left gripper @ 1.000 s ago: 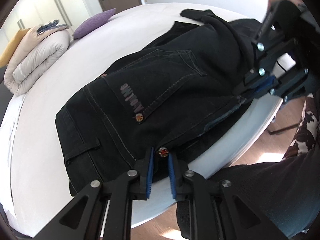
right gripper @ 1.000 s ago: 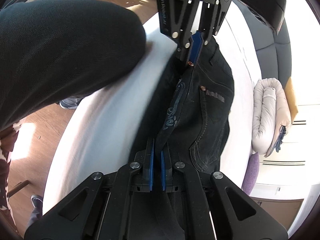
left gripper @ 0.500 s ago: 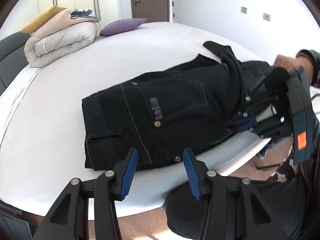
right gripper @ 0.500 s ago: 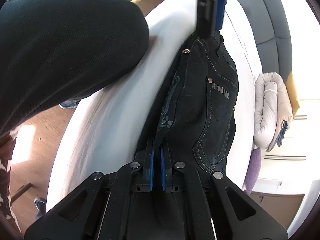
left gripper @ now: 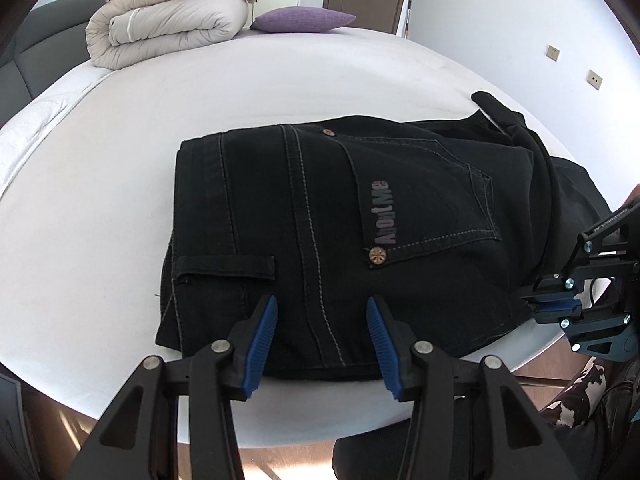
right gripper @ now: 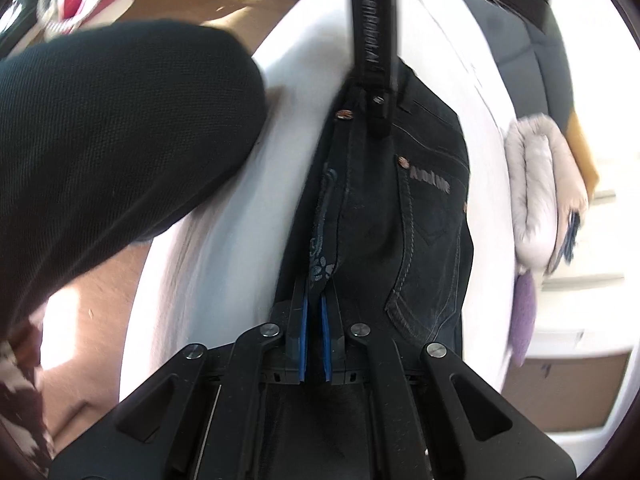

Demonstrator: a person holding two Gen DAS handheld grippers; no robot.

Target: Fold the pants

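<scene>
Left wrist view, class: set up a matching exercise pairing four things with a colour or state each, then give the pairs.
Things:
1. pants
2. pillow
3. left gripper
4. right gripper

States:
A. purple
B. jaws shut on fabric
C. black, folded on the bed
D. jaws apart, holding nothing

Pairs: 1-C, 2-A, 3-D, 4-B

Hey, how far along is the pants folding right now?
Partly done. The black pants lie on the white bed doubled leg over leg, waistband end squared off. The left gripper is open, holding nothing. The right gripper is shut on the pants edge near the bed's side. Left: the bunched leg end looks unfolded, so probably one or two more folds lengthwise.
</scene>
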